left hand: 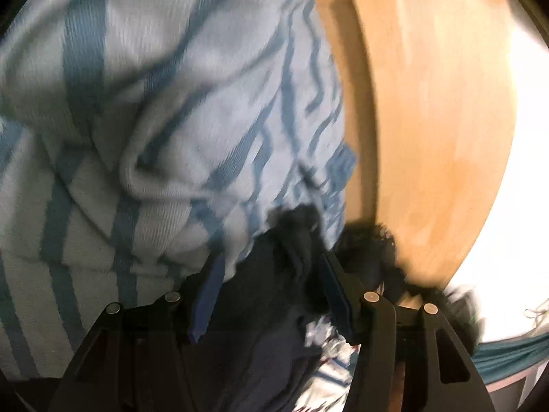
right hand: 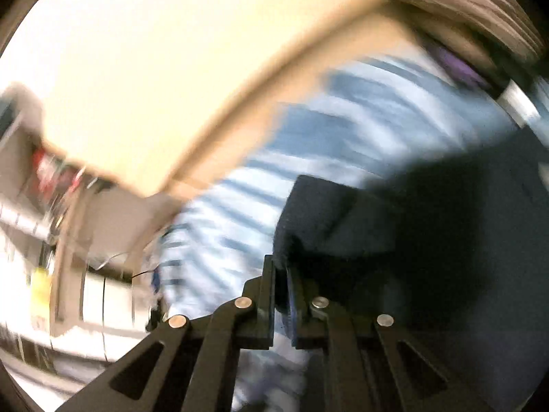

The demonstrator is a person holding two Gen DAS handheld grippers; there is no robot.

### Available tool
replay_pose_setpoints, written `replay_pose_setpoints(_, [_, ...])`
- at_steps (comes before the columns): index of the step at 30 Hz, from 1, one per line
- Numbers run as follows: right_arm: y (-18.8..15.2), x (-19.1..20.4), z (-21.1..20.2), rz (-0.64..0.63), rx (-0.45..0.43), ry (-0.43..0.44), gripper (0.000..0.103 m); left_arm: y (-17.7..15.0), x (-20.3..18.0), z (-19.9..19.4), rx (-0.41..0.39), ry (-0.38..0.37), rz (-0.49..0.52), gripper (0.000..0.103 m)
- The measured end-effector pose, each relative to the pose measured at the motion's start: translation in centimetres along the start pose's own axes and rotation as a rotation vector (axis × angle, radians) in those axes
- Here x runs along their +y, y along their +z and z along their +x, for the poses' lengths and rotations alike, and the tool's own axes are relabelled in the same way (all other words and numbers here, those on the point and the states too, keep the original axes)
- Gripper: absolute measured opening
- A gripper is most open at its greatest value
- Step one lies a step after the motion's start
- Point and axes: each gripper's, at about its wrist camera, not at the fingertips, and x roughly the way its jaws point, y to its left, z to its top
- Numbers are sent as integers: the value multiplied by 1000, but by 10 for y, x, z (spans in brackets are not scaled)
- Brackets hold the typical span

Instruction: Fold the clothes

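Two garments in play: blue-and-white striped knit [left hand: 144, 130] bunched on wooden table [left hand: 439, 137], dark navy cloth [right hand: 343, 213] lying beside and partly over it. Right gripper [right hand: 282, 274] nearly closed, pinching navy cloth edge. Left gripper [left hand: 271, 274] wide apart, dark fabric between fingers, pads not visibly pressing. Right view heavily blurred.
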Motion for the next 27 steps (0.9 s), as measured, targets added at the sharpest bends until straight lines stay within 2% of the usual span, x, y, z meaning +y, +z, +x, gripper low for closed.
replay_pose_setpoints(1, [7,21,6,-71,9,31,27,3,-2,-3,-7,-8,8,58])
replay_pose_setpoints(2, [11,37,8,-126,8,29,59,6,-3,-3,-6,-13,17,58])
replay_pose_setpoints(3, [10,49,4,-163,-19,-14,69,7,-4,-2,4,-17,19,58])
replay_pose_setpoints(4, [8,57,0,-195,-46,-52,74,9,-4,-1,16,-20,21,58])
replay_pose_setpoints(7, [-6,31,-23,-161,-113,-134,70,6,-5,7,61,-27,27,58])
replay_pose_setpoints(10, [-17,-39,-44,50,-126,-263,67,-2,-14,22,129,11,100,58])
replay_pose_setpoints(12, [-28,-96,-57,210,-105,-398,64,-9,-23,32,161,62,190,58])
replay_pose_setpoints(14, [-42,-139,-64,280,-72,-508,63,-13,-32,42,172,133,285,58])
replay_pose_setpoints(17, [-61,-179,-66,297,6,-551,63,-19,-41,60,165,274,423,58])
replay_pose_setpoints(18, [-65,-186,-65,300,21,-533,62,-17,-42,68,164,320,444,58])
replay_pose_setpoints(22, [-65,-190,-62,227,13,-516,59,-14,-28,80,198,381,491,58])
replay_pose_setpoints(24, [-60,-190,-56,182,21,-549,38,-16,-29,85,215,409,548,50])
replay_pose_setpoints(25, [-58,-190,-52,156,26,-573,13,-18,-30,86,217,430,584,35])
replay_pose_setpoints(26, [-55,-190,-49,131,32,-596,5,-20,-32,86,217,448,620,18])
replay_pose_setpoints(27, [-53,-190,-47,114,30,-618,5,-21,-34,86,217,466,656,10])
